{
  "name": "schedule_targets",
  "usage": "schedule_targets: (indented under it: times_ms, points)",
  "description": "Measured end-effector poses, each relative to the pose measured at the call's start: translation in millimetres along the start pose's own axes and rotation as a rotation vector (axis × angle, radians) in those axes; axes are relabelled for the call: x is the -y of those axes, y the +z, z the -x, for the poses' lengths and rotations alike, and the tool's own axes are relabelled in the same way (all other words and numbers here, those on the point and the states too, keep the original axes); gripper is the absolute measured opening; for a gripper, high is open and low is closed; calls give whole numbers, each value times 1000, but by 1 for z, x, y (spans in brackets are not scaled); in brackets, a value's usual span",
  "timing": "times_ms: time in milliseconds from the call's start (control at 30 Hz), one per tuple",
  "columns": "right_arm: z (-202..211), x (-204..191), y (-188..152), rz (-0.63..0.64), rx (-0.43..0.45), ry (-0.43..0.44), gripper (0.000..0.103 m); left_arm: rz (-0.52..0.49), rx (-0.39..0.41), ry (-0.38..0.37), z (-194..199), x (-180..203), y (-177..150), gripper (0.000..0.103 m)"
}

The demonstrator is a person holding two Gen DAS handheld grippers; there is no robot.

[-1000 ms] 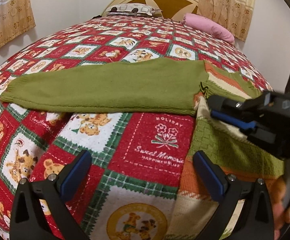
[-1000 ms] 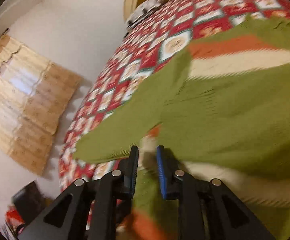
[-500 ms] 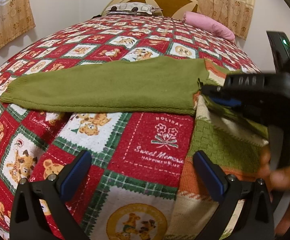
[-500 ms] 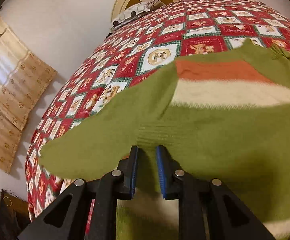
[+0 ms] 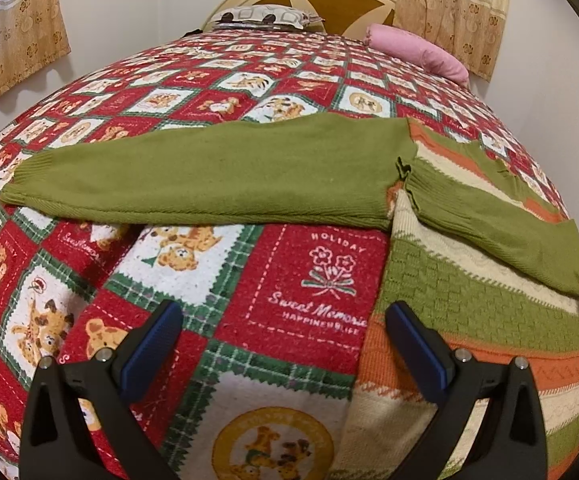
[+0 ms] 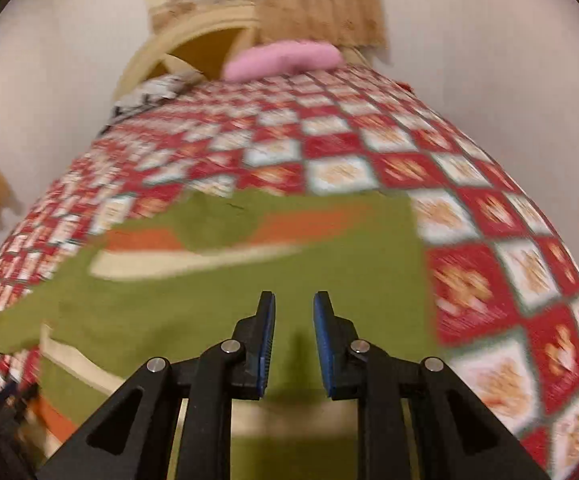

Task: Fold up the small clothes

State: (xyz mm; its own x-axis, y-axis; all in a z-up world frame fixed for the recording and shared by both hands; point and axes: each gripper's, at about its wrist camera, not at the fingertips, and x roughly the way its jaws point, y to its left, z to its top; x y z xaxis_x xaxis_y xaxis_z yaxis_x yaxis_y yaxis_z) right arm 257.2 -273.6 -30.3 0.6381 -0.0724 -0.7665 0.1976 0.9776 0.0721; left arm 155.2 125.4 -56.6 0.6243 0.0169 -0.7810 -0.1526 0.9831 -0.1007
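The left gripper (image 5: 283,354) stands wide apart above the quilt (image 5: 313,292), holding nothing. The right gripper (image 6: 294,344), a little apart and empty, hovers over the sweater (image 6: 217,316). The sweater's long green sleeve (image 5: 209,176) lies stretched farther off; I judge it should be pinched near the cuff and folded flat across the body.

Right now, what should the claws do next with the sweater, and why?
Probably the left claw, open and empty, should reach for the long sleeve's cuff. That sleeve lies stretched across the bedspread, while the other sleeve is folded over the sweater.
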Motion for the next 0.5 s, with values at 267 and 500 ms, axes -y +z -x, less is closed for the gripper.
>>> schedule_targets:
  times_ms: [267, 500]
  points:
    - [-12, 90, -19, -157, -42, -153, 53, -5, -2, 6, 0, 0, 0, 103]
    - [36, 39, -20, -81, 153, -151, 43, -6, -5, 9, -1, 0, 0, 103]
